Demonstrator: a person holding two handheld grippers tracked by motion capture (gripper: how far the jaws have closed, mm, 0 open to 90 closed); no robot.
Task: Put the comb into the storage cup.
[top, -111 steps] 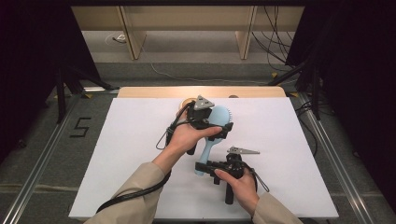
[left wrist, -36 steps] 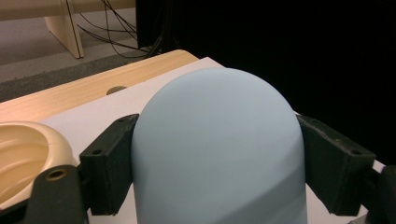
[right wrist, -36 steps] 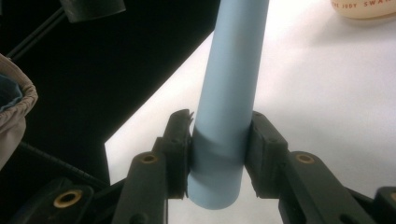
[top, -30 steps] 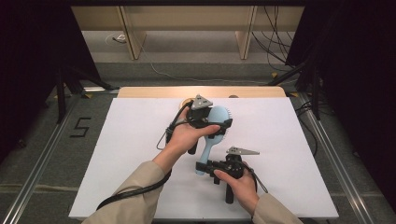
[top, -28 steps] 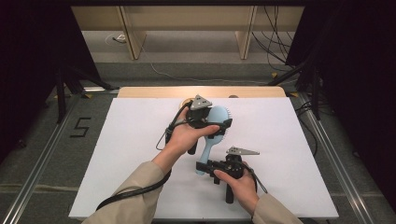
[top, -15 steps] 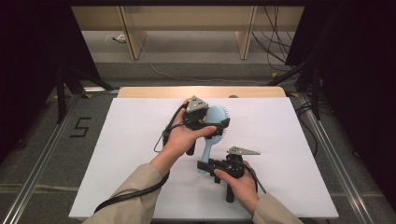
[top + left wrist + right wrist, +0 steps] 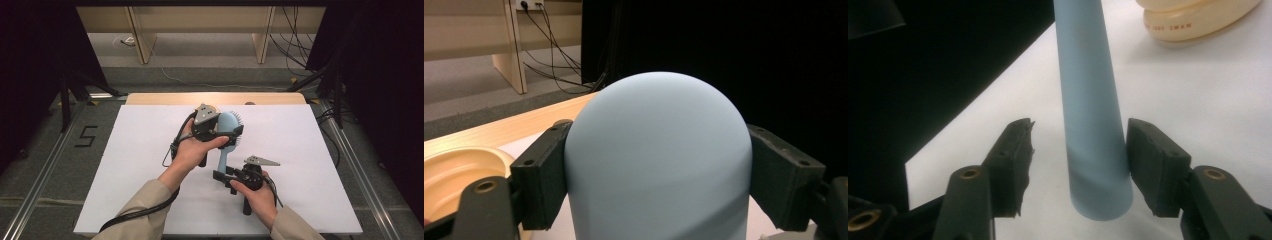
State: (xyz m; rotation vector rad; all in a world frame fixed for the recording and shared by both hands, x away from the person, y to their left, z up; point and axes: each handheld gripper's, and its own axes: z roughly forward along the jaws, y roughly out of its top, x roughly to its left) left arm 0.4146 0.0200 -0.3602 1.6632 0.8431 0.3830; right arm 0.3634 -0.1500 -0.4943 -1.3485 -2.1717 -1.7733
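A light blue hairbrush (image 7: 224, 150) is held just above the white table (image 7: 310, 150), head far and handle near. My left gripper (image 7: 231, 132) is shut on its rounded head (image 7: 659, 160), both pads pressing its sides. My right gripper (image 7: 220, 175) sits at the handle's near end. In the right gripper view the handle (image 7: 1090, 115) stands between the jaws of the right gripper (image 7: 1077, 150), which have just been opening. The left pad is clear of the handle and the right pad is at its side, so the gripper is open.
A cream round dish (image 7: 1193, 20) lies on the table beyond the handle; it also shows beside my left jaw (image 7: 454, 172). The table's wooden back edge (image 7: 165, 98) faces wooden shelving and cables on the floor. Dark curtains stand on both sides.
My left hand has shifted slightly to the left with the brush head in its gripper. The right hand has stayed where it was at the handle's end.
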